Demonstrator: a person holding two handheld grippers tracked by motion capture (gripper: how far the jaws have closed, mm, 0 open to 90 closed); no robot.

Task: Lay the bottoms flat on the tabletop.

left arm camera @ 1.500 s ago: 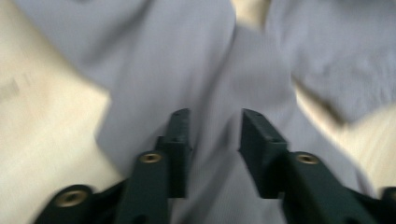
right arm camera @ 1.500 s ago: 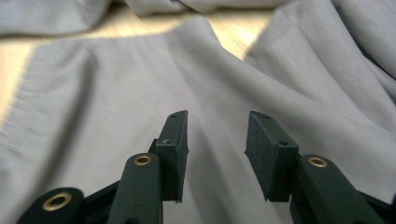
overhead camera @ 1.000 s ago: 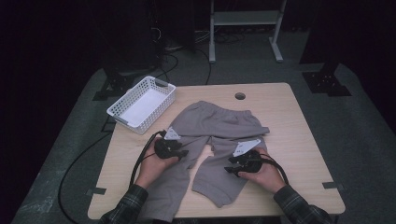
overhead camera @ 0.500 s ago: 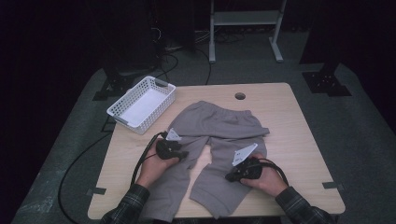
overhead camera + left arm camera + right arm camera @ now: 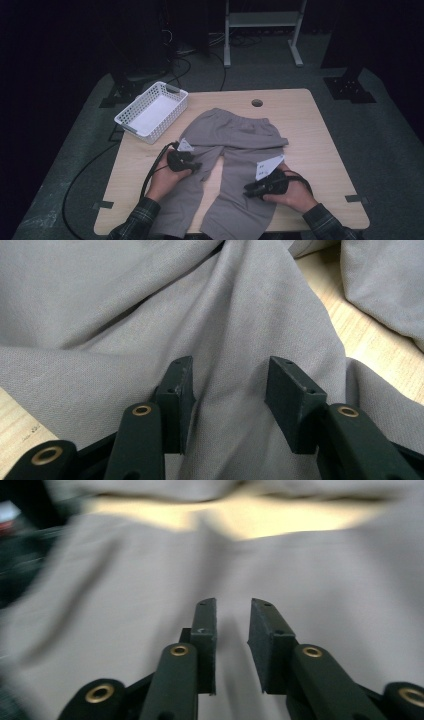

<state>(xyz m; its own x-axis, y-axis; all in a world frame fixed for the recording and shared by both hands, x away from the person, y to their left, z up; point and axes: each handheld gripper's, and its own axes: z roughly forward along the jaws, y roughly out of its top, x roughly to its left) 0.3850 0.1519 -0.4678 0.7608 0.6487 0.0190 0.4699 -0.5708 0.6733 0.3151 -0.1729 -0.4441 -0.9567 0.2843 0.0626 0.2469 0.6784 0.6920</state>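
Grey trousers [image 5: 235, 140] lie flat on the wooden table [image 5: 320, 140], waistband at the far side and both legs running toward the person. My left gripper [image 5: 196, 166] rests on the left leg near the crotch. In the left gripper view it [image 5: 230, 365] stands open, its jaws straddling a raised fold of the grey cloth [image 5: 150, 300]. My right gripper [image 5: 248, 190] lies low over the right leg and points left. The right gripper view is blurred; there the gripper [image 5: 233, 602] is open with a narrow gap, just above the grey cloth [image 5: 125, 580].
A white plastic basket [image 5: 150, 112] stands at the table's far left corner. A round cable hole [image 5: 257, 103] sits near the far edge. Black cables [image 5: 150, 175] trail off the left side. A metal stand [image 5: 262, 30] rises behind the table.
My right gripper has slid toward the person along the right trouser leg and turned to point left. The left gripper has barely moved.
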